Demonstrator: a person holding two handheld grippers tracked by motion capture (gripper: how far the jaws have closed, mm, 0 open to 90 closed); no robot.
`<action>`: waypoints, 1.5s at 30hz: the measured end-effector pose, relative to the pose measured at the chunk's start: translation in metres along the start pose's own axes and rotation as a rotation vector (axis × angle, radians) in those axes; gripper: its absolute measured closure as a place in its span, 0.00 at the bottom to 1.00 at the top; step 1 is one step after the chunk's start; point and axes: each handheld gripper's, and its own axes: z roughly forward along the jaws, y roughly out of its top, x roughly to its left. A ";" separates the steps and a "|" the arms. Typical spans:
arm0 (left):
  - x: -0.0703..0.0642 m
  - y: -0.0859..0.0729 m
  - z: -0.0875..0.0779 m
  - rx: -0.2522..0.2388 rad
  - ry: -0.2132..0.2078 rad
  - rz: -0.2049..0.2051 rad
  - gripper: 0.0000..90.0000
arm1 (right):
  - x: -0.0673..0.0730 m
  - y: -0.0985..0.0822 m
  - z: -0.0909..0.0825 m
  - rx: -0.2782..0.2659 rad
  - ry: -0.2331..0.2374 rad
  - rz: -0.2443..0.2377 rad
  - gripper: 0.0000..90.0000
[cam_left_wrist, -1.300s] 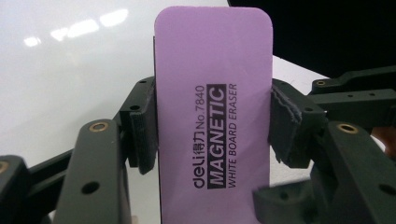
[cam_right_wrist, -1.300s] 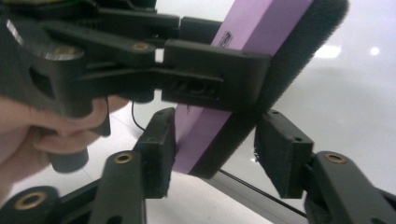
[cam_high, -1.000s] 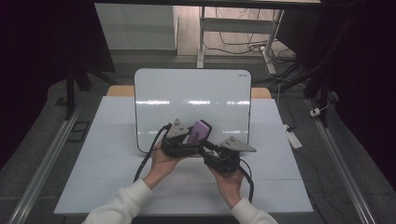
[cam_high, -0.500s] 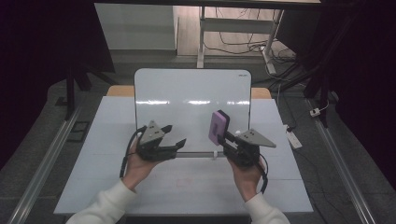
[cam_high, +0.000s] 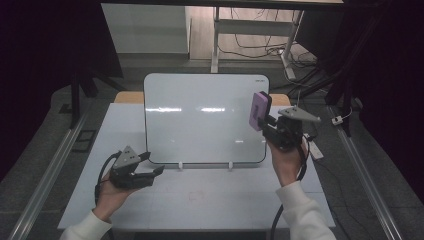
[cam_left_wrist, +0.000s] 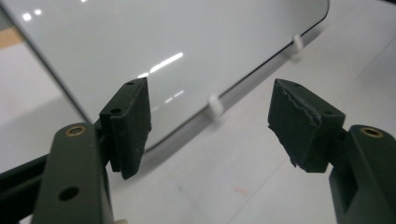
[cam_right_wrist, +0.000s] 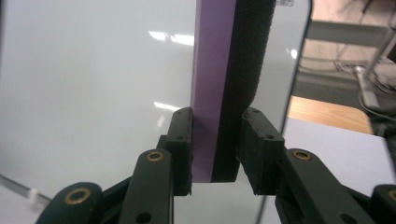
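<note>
High view: right gripper (cam_high: 266, 121) pinches the purple eraser (cam_high: 259, 110) upright at the whiteboard (cam_high: 200, 125)'s right edge, centre-right of frame; left gripper (cam_high: 152, 172), jaws spread and empty, sits lower left.

Dim dark surroundings, table lit from above; ceiling-light glare streaks on whiteboard (cam_high: 205, 117); close gripper jaws slightly soft.

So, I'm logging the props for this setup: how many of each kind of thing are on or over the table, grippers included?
Whiteboards: 1, upright on the table.
Erasers: 1, purple with black felt, held up by the right gripper.
Grippers: 2, the right one and the left gripper, open with nothing between its jaws.
Total: 4
</note>
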 end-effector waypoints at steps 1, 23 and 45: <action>0.002 -0.004 -0.002 0.003 0.000 -0.006 0.34 | -0.002 0.006 0.002 0.015 -0.017 -0.005 0.73; 0.027 -0.038 -0.026 -0.003 0.034 -0.098 0.35 | -0.003 0.047 0.054 0.119 -0.165 -0.009 0.72; 0.025 -0.046 -0.027 0.012 0.037 -0.105 0.35 | -0.012 -0.009 0.007 -0.056 0.061 -0.076 0.44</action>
